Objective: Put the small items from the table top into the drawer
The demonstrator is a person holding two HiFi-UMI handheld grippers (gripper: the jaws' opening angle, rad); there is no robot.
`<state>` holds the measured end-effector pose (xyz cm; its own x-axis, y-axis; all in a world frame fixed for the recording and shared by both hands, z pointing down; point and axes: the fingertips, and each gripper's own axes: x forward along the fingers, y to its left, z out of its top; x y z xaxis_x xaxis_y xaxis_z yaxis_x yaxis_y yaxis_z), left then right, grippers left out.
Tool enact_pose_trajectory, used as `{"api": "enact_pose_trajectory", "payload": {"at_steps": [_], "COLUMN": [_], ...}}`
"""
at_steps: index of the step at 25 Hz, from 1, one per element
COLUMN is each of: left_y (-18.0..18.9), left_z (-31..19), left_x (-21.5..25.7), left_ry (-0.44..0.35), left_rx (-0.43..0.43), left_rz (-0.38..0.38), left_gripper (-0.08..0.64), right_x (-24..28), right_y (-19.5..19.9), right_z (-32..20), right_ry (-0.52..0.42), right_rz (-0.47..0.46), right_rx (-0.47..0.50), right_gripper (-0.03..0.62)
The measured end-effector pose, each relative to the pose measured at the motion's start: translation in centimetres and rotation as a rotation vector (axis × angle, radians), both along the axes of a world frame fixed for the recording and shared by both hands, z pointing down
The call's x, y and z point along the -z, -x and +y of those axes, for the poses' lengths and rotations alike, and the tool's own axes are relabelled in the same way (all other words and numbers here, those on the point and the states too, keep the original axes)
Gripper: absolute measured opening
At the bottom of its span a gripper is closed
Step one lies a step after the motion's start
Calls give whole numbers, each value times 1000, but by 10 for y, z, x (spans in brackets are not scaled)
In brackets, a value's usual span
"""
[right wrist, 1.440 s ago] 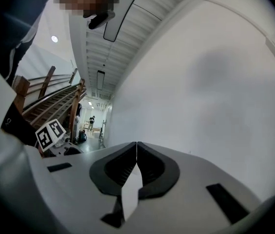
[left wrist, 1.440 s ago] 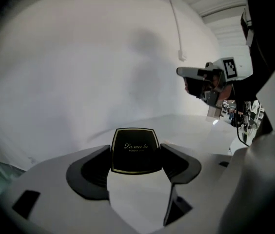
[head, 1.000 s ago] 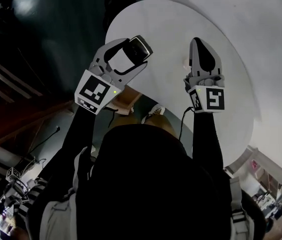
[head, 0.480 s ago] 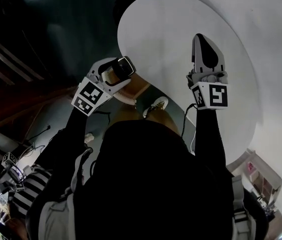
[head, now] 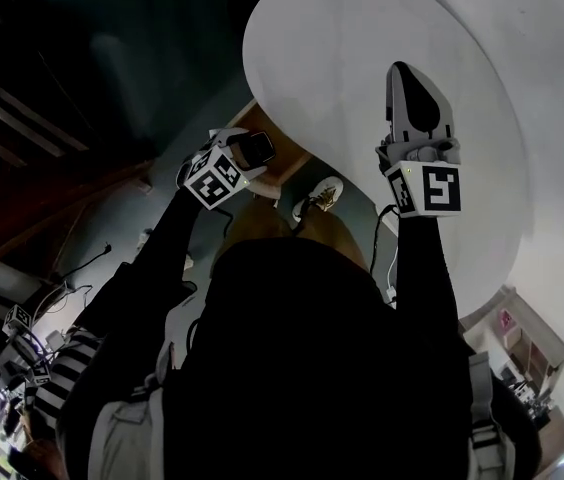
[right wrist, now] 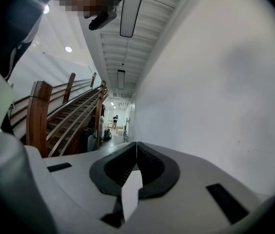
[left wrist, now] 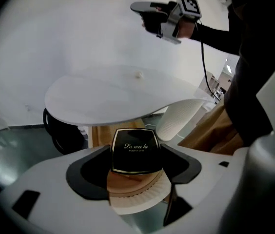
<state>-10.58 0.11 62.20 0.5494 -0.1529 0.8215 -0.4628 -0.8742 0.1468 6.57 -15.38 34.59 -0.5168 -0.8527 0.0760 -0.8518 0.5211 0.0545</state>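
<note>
The left gripper (left wrist: 135,156) is clamping a black compact (left wrist: 135,150) between its jaws, which are standing only as far apart as the case is wide, and it is hanging below the rim of the round white worktop (head: 362,58), just beside a wooden compartment (head: 287,160) under that rim which is probably the drawer. In the head view the compact (head: 254,148) is showing at the tip of the left gripper (head: 247,153), off the worktop but not yet seen resting inside anything, so this item is looking about midway through its trip. The right gripper (right wrist: 136,152) is gripping nothing, its jaws pressed together, and it is hovering high above the worktop (left wrist: 108,96); the left gripper view is catching it (left wrist: 149,11) up there. One small pale speck (left wrist: 138,74) is lying near the middle of the worktop, too small to identify, and it is likely the item left to carry over; otherwise the surface is showing plain, smooth and matte white. Around it, a dark glossy floor (head: 142,88) is spreading out below, a white wall is running behind the worktop, and a staircase with a wooden rail (right wrist: 54,121) is rising beside a lit corridor.
</note>
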Motion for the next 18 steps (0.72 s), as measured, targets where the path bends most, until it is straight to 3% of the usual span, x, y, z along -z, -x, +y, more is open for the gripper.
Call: {"api": "enact_pose_trajectory", "payload": {"at_steps": [8,16,18], "left_y": [-20,-20,-27], "left_z": [13,29,27], "left_x": [-97,-159,-163], "left_ry": [-40,61,38], "left_rx": [-344,-583,-620], "left_rz": [-229,-360,-363], "left_gripper": [336,336,336], "right_x": [-22,-50,-52], "right_y": [1,-2,-6], "right_z": [15,17,22], "right_ry": [45,123,128], "right_rz": [45,75,80], "right_rx": [-22,-90,-103], "right_gripper": [28,28,28]}}
